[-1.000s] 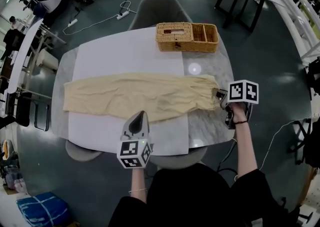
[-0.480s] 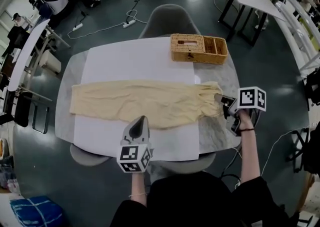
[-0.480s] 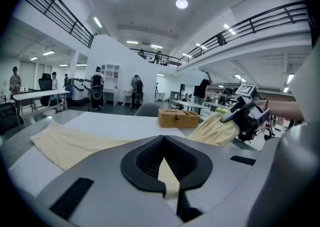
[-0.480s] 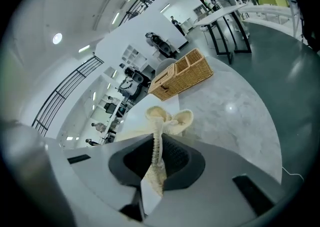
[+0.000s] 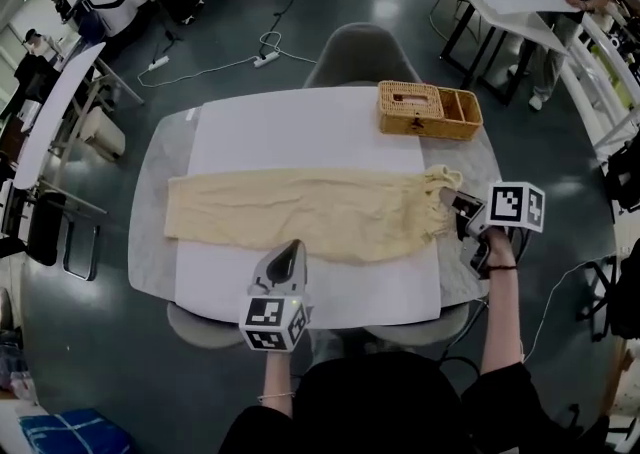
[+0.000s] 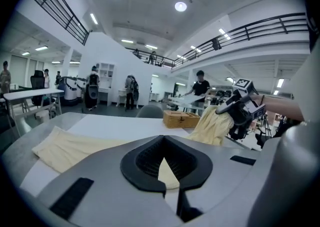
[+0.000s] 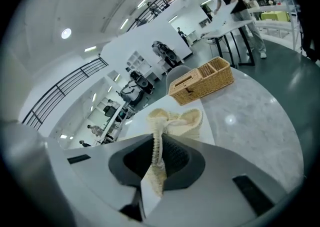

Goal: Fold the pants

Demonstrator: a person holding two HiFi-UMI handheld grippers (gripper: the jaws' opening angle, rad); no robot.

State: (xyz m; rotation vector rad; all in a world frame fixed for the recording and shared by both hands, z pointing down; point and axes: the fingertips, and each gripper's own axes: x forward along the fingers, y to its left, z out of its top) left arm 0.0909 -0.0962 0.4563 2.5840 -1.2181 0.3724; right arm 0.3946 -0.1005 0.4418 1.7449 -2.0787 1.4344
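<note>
One pair of pants (image 5: 300,212) stretches across the table (image 5: 150,242) on one white sheet (image 5: 300,127), with one basket (image 5: 430,110) at the far right edge. Two grippers are in play. The right gripper (image 5: 452,199) is clamped on the waistband by the right edge, which lay flat a second ago and is now lifted and bunched. The left gripper (image 5: 288,250) hovers over the pants' near side, jaws together and empty.

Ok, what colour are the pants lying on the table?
Pale yellow, a cream tone; the head view shows the pants best.
</note>
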